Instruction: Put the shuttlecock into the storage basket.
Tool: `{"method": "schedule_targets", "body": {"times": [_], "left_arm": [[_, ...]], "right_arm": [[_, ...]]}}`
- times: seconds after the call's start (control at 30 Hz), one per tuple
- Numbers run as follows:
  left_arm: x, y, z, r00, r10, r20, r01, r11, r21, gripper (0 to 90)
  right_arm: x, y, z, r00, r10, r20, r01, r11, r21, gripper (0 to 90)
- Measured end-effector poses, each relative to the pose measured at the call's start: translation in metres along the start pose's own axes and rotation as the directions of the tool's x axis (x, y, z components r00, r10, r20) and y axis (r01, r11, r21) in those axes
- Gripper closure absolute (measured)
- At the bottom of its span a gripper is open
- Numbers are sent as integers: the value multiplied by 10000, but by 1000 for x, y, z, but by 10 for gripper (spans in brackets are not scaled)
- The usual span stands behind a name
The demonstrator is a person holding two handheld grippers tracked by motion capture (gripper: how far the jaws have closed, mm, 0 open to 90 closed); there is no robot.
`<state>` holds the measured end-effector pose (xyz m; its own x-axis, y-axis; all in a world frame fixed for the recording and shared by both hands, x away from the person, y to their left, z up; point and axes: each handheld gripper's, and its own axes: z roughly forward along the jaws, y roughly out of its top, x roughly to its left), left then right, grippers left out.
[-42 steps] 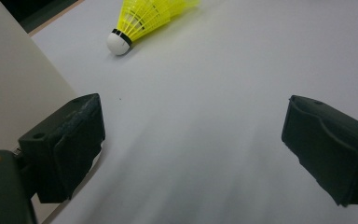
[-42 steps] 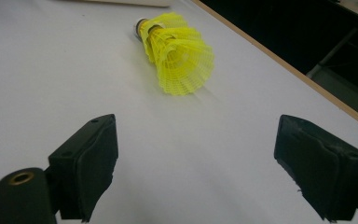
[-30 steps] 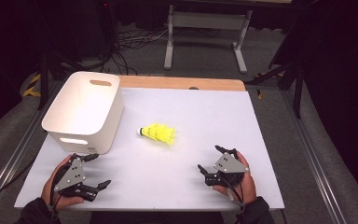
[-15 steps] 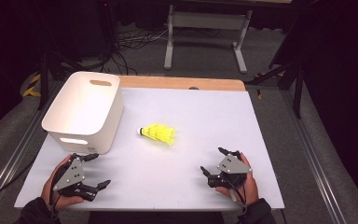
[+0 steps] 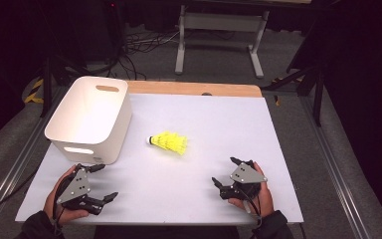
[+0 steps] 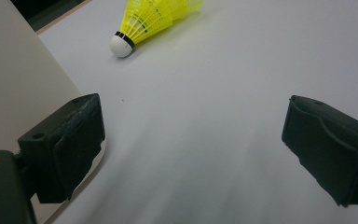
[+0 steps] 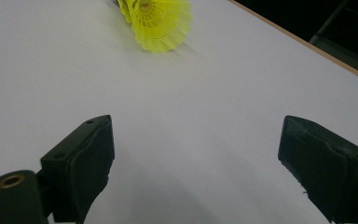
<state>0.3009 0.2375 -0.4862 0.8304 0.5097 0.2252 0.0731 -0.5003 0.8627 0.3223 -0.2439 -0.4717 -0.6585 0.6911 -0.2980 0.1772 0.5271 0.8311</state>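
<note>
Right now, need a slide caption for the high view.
Two open grippers, left and right, rest near a yellow shuttlecock and a white bin on a white table.

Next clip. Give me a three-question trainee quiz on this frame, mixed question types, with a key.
1. True or false: the shuttlecock lies inside the bin.
2. The left gripper is: A) open B) shut on the shuttlecock C) shut on nothing.
3. Fill in: the shuttlecock's white cork end points toward the ____.

Key: 1 false, it lies on the table beside the bin. 2 A; the right gripper is open too. 3 bin.
</note>
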Motion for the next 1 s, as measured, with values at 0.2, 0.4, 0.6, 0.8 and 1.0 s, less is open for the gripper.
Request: {"method": "schedule_targets", "body": {"times": [0.2,0.4,0.6,0.8,1.0], "left_arm": [[-2,2,0,9999,84,-80,-84,10000,35,64],[-3,2,2,9999,121,-117,-119,9999,117,64],[-2,1,0,9998,99,-198,-98,9999,43,66],[-2,2,1,9996,169,-216,-167,9998,86,66],[-3,4,-2,9996,111,-263,-112,9999,-61,66]], "right_arm": [[1,0,2,9998,118,-158,-118,9999,8,116],[0,5,6,9998,148,-167,-148,9999,-11,116],[-1,14,14,9997,43,-251,-43,10000,-18,116],[1,21,23,9990,47,-450,-48,10000,-30,119],[-2,25,27,9984,369,-438,-374,9992,-104,127]]}}
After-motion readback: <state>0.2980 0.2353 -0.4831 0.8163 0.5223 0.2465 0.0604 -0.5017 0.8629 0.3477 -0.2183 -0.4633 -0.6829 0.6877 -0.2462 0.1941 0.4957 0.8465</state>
